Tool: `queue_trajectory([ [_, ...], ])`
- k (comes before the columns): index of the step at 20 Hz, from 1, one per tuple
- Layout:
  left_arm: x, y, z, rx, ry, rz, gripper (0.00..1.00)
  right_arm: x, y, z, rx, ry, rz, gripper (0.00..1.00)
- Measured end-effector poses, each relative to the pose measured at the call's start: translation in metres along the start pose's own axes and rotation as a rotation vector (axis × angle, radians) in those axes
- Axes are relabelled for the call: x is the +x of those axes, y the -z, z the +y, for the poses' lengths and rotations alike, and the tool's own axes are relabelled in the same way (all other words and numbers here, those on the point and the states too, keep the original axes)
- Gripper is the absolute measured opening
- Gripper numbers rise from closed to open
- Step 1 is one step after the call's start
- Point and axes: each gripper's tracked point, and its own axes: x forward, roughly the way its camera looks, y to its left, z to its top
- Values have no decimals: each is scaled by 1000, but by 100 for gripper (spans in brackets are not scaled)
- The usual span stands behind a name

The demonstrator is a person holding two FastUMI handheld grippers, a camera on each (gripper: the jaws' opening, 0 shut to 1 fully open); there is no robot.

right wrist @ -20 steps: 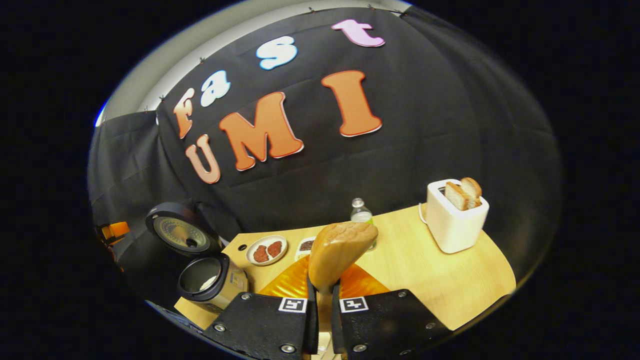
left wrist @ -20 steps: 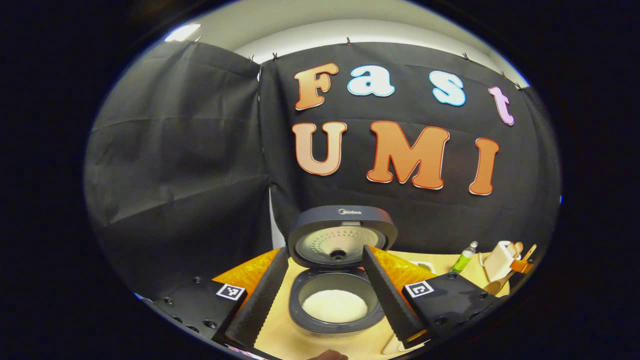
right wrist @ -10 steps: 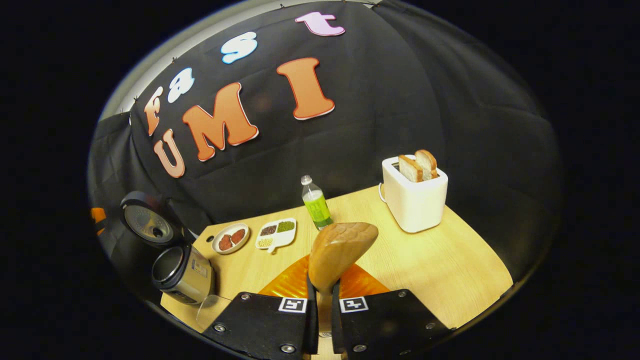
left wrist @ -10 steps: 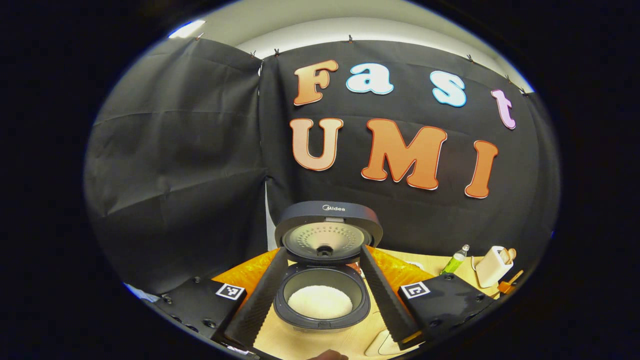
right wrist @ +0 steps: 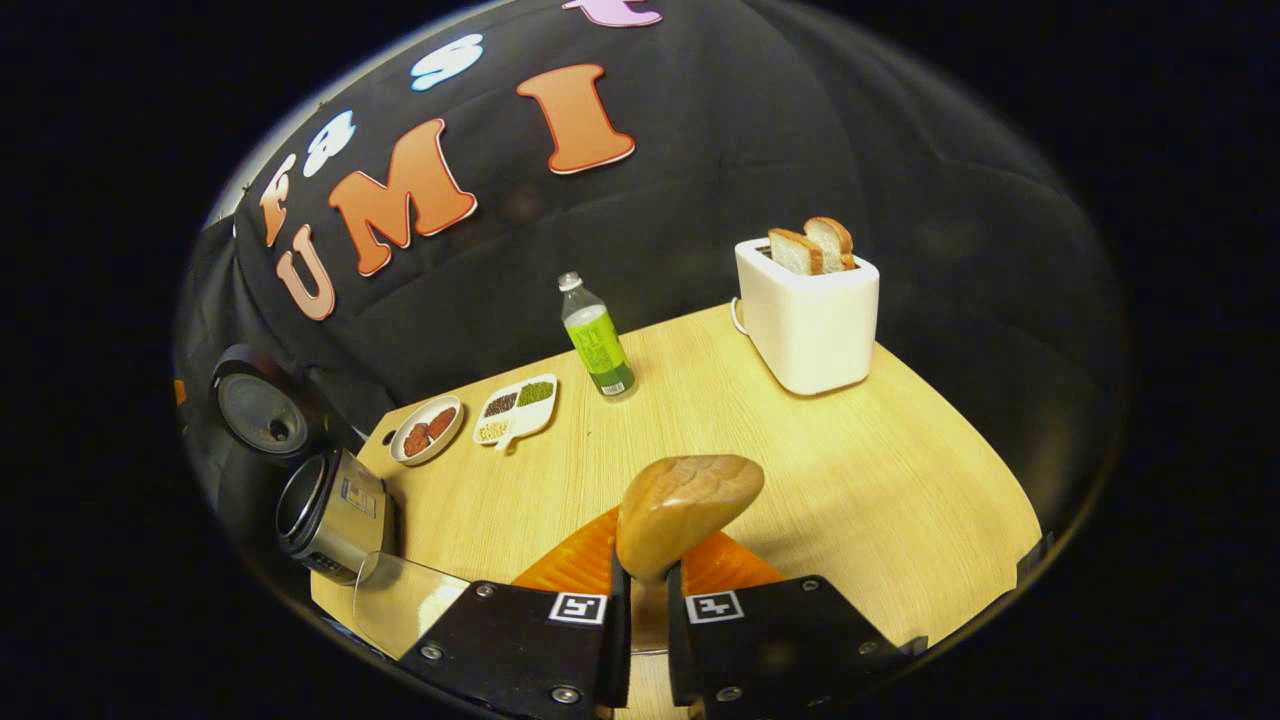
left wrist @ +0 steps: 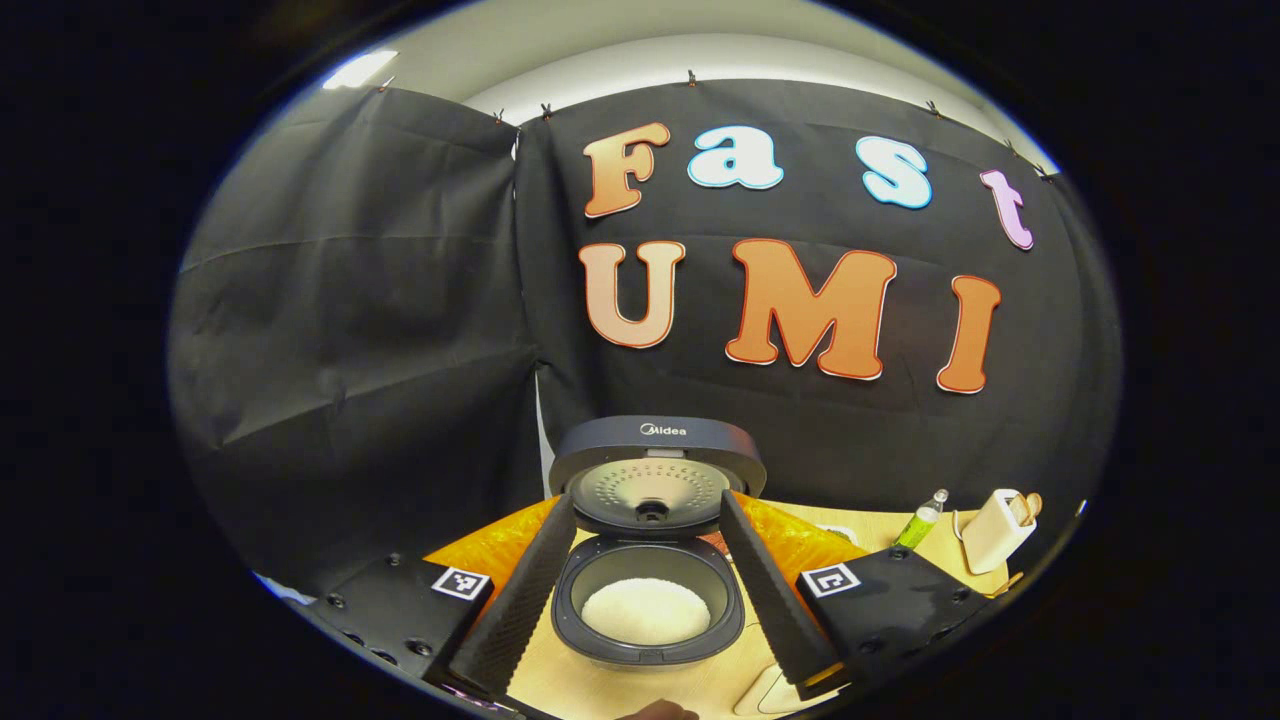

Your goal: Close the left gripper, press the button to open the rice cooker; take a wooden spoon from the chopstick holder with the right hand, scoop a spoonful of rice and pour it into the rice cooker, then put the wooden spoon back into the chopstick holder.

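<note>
The rice cooker [left wrist: 648, 640] stands with its lid [left wrist: 655, 470] raised, and white rice [left wrist: 645, 610] lies in the pot. My left gripper [left wrist: 646, 503] is open just in front of it, one finger on each side of the pot. My right gripper [right wrist: 645, 590] is shut on the handle of a wooden spoon [right wrist: 685, 510], whose bowl stands up above the table. No rice shows on the side facing me. In the right gripper view the open rice cooker [right wrist: 325, 505] sits far off at the left.
On the wooden table [right wrist: 880, 480] stand a white toaster [right wrist: 810, 320] with bread, a green bottle [right wrist: 597, 345], a small plate [right wrist: 425, 430] and a divided dish [right wrist: 515, 410]. A clear container [right wrist: 400, 600] lies beside the cooker. The toaster [left wrist: 995, 520] and bottle [left wrist: 918, 520] are right of the cooker.
The right gripper view has tilted down over the table with the spoon still held, and the cooker has slid left in it. The left gripper has stayed open at the cooker.
</note>
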Motion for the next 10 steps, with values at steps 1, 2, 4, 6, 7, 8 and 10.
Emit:
queue_trajectory([
  [1,4,-3,-2,7,5,-1,100,-2,6,-2,3,9,22,15],
  [2,10,-8,-4,16,8,-7,100,-7,9,-5,8,17,36,18],
  [4,22,-20,-7,42,12,-23,100,-12,1,-13,26,46,22,23],
  [6,37,-42,-4,77,-7,-68,100,-23,-6,-23,45,65,12,29],
  [7,47,-53,-5,90,-4,-84,100,-32,-11,-25,48,72,0,33],
  [8,55,-63,-4,109,-15,-101,100,-28,-13,-34,48,82,-14,41],
  [10,79,-82,1,134,-41,-115,94,-46,-26,-41,37,109,-46,57],
])
